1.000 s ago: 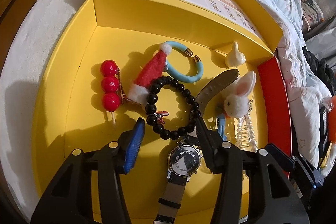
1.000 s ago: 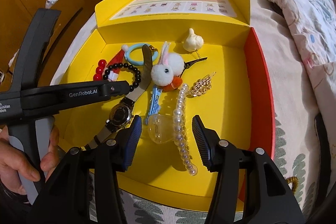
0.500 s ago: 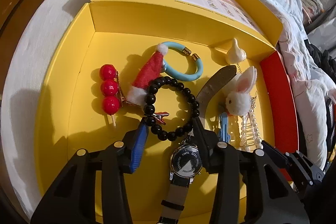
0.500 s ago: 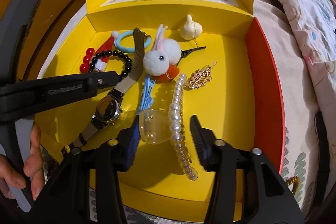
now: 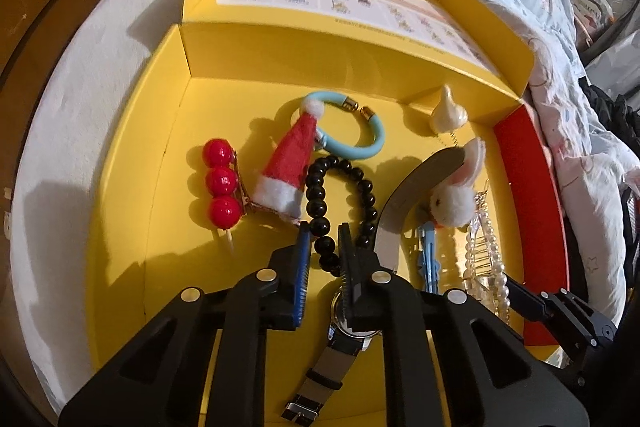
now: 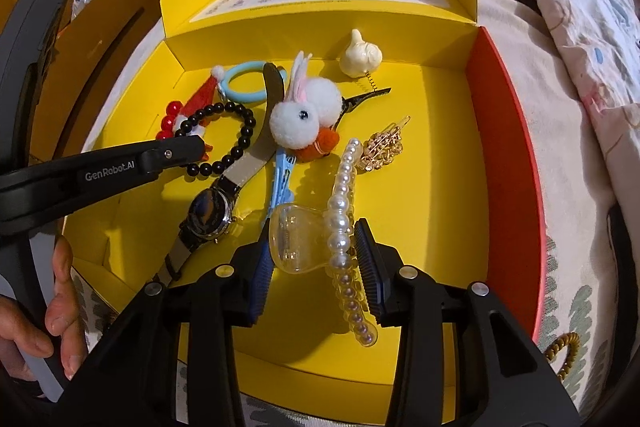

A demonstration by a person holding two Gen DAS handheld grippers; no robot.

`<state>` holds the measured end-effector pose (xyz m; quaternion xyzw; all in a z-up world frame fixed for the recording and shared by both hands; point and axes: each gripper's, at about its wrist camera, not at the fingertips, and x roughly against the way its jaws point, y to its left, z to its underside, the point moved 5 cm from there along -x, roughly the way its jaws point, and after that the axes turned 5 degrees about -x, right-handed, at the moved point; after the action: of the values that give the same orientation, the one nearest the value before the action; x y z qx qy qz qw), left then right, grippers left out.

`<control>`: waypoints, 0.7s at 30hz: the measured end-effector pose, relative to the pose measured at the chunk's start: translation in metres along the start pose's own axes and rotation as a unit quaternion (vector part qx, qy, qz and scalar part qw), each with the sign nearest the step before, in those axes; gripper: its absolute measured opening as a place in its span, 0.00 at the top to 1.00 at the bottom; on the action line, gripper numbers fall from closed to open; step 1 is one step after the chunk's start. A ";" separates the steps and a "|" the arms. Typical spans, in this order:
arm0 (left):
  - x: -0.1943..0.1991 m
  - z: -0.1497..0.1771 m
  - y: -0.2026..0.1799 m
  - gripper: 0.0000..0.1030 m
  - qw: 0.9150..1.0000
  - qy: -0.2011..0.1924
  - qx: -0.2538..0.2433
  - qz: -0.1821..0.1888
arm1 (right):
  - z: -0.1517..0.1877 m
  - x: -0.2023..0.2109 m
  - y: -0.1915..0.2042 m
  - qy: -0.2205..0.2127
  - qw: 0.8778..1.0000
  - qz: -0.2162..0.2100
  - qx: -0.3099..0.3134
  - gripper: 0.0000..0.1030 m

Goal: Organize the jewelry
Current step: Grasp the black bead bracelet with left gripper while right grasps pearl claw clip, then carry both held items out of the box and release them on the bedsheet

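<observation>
Clamping black bead bracelet [image 5: 362, 187] in yellow box [image 5: 132, 187], left gripper [image 5: 323, 241] fingers just closed on beads, right gripper [image 6: 312, 247] fingers part-closed astride clear claw clip [image 6: 294, 241] and pearl clip [image 6: 344, 211], contact unclear, watch [image 5: 352, 323] face hidden behind left fingers.

Left wrist view: fisheye, steeply downward and close, along the left gripper [image 5: 322, 241] into the yellow box [image 5: 132, 195] on the bed [image 5: 80, 75]. Right wrist view: same steep tilt, close, along the right gripper [image 6: 314, 245] from nearer the red wall [image 6: 500, 131]. Shared: black bead bracelet [image 5: 344, 187] [image 6: 236, 135], watch [image 6: 210, 215], rabbit pompom [image 5: 454, 201] [image 6: 302, 115].
</observation>
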<state>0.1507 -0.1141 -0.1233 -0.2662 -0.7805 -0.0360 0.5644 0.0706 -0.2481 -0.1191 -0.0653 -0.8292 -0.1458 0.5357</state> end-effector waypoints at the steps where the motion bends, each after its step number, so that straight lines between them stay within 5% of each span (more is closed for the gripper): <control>1: 0.002 -0.001 0.000 0.89 1.000 -0.003 0.000 0.002 | -0.001 0.003 0.000 -0.004 1.000 -0.003 -0.002 0.61; 21: 0.064 -0.011 -0.030 0.91 0.996 -0.082 -0.027 0.026 | -0.011 0.057 -0.008 -0.051 0.996 -0.050 -0.043 0.61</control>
<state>0.1325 -0.1201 -0.0545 -0.3035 -0.8155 -0.0200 0.4923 0.0545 -0.2621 -0.0648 -0.0540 -0.8508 -0.2043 0.4811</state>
